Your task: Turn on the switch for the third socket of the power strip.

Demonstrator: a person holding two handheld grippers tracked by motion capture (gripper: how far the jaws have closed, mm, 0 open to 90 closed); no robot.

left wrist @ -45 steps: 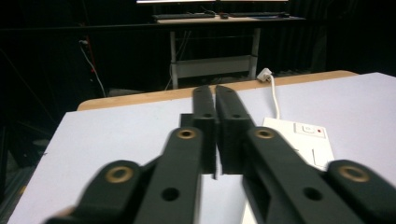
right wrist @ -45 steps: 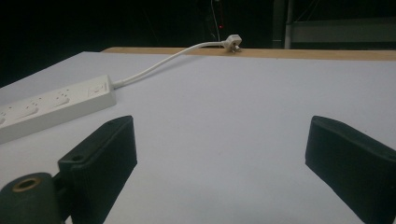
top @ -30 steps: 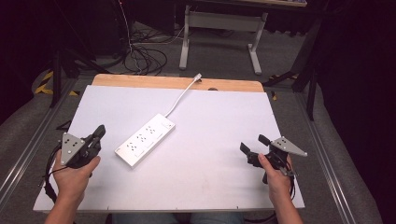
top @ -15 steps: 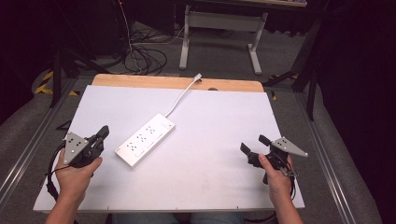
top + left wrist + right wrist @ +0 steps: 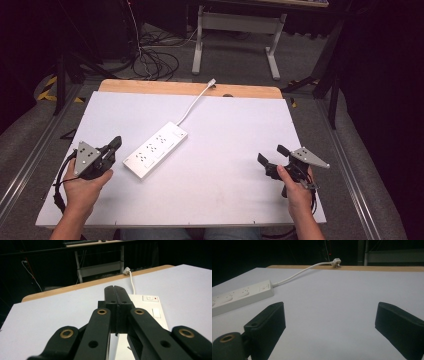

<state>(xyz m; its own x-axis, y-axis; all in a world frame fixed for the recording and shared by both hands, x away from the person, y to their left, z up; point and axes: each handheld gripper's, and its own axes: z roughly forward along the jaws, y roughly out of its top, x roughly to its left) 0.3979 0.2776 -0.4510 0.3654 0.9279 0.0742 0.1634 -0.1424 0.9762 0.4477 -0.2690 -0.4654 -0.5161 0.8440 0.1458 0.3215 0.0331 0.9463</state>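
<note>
Honestly, the white table (image 5: 230, 190) held little: a white power strip (image 5: 155, 149) lay diagonally left of centre, its cord (image 5: 195, 102) running to a plug (image 5: 212, 81) resting on the far wooden edge. My worry was that loose cord; a pull on the strip could drag the plug off the edge, or a clamped jaw could skid the smooth casing sideways. The left gripper (image 5: 116, 144) sat clenched on nothing, just beside the strip's near end. The right gripper (image 5: 270, 156) rested well apart from it, jaws spread wide and empty.
</note>
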